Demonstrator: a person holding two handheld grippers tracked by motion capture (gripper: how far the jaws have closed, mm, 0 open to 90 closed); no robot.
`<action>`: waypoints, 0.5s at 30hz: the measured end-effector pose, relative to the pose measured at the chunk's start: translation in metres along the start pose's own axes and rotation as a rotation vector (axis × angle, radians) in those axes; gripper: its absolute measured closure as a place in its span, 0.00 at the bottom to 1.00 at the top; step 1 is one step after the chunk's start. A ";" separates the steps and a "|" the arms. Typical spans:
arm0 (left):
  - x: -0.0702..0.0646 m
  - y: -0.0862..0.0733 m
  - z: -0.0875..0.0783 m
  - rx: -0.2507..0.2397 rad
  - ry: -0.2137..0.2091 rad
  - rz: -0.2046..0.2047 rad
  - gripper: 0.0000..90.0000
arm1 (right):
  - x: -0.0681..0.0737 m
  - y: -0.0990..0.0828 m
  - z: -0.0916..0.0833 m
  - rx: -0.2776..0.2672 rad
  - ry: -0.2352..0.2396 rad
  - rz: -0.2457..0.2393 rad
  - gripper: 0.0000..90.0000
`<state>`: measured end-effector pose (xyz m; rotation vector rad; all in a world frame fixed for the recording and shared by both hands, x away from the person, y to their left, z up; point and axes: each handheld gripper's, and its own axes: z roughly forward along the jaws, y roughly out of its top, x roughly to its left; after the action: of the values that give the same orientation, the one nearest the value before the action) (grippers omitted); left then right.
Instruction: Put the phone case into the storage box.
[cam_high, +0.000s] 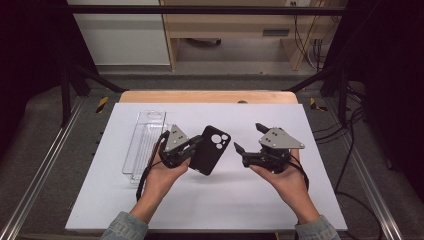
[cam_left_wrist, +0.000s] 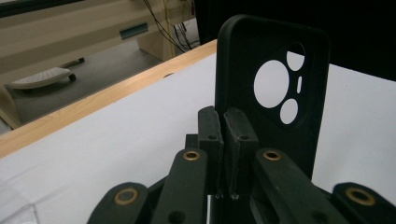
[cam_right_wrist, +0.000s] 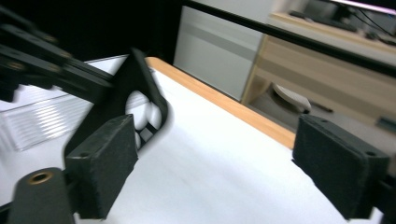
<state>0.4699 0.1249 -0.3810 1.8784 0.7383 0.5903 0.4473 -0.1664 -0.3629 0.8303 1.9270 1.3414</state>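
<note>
- Phone case (cam_high: 211, 149), black with round camera cut-outs, was held up above the middle of the white table (cam_high: 225, 200), tilted, its cut-out end toward the far right.
- In the left gripper view the phone case (cam_left_wrist: 271, 88) stood upright just beyond the pads, which pinched its near edge.
- Left gripper (cam_high: 196, 145) was clamped on the case's left edge, its jaws pressed together with the thin wall between them; the person's left hand (cam_high: 162, 172) carried it from below.
- Right gripper (cam_high: 250, 139) sat to the right of the case, apart from it, with its jaws spread wide and nothing between them; the right hand (cam_high: 285, 175) held it.
- In the right gripper view the two pads (cam_right_wrist: 100, 165) stood well apart, with the case (cam_right_wrist: 135, 88) farther off to the left, blurred.
- Clear plastic tray (cam_high: 145, 142) lay on the table at the left, just beside the left gripper.
</note>
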 end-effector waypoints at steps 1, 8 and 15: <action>0.001 0.000 -0.002 -0.007 0.003 -0.005 0.95 | -0.002 -0.003 -0.001 -0.003 -0.013 0.017 0.14; 0.005 -0.002 -0.008 -0.054 0.013 -0.040 0.95 | -0.012 -0.041 -0.007 -0.001 -0.037 0.102 0.10; 0.006 0.001 -0.014 -0.087 0.007 -0.048 0.95 | -0.024 -0.074 -0.016 0.022 -0.050 0.156 0.06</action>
<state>0.4646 0.1377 -0.3746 1.7748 0.7490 0.5898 0.4391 -0.2150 -0.4252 1.0338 1.8737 1.3782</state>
